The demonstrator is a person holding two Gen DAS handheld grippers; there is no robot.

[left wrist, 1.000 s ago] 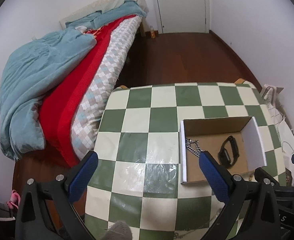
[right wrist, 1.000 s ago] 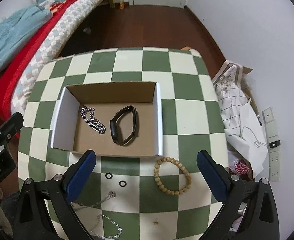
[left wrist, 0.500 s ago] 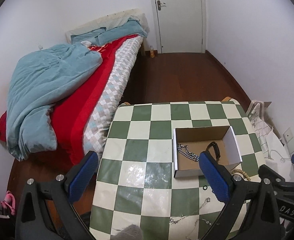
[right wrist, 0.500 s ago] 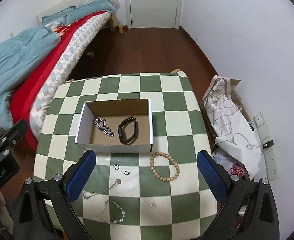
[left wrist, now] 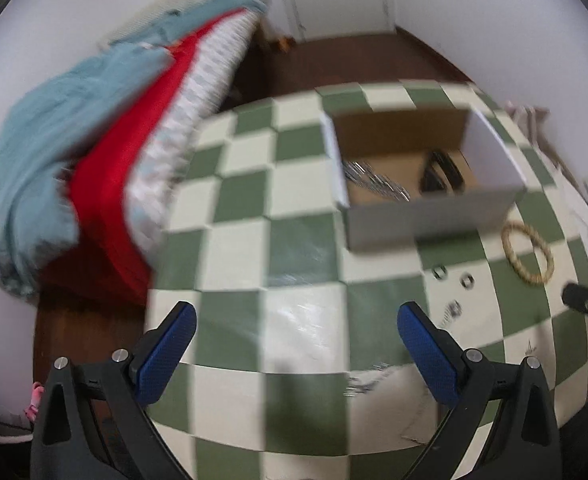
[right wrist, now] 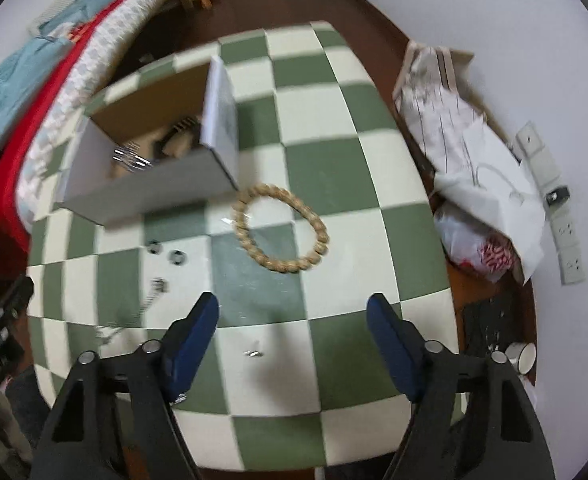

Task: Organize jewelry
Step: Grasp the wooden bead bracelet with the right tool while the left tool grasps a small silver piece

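Observation:
A white cardboard box (left wrist: 421, 220) (right wrist: 150, 194) stands on the green-and-cream checked table (left wrist: 246, 248) (right wrist: 333, 216). Inside lie a silver chain (left wrist: 373, 180) (right wrist: 132, 156) and a black band (left wrist: 441, 174) (right wrist: 174, 140). A wooden bead bracelet (right wrist: 280, 228) (left wrist: 527, 250) lies in front of the box, just ahead of my right gripper (right wrist: 294, 320). Two small rings (right wrist: 166, 252) (left wrist: 453, 276), a thin silver chain (right wrist: 150, 292) (left wrist: 365, 380) and a tiny earring (right wrist: 254, 354) lie on the cloth. Both grippers are open and empty; the left gripper (left wrist: 294, 328) hovers over the table's near left part.
A bed with red and blue covers (left wrist: 94, 128) (right wrist: 10, 92) lies left of the table. Bags and white paper (right wrist: 473, 160) sit on the floor to the right, by wall sockets (right wrist: 565, 232). A cup (right wrist: 521, 356) stands on the floor.
Both grippers have dropped from high above to close over the table. The right one has tilted and come near the bead bracelet. The jewelry has not moved.

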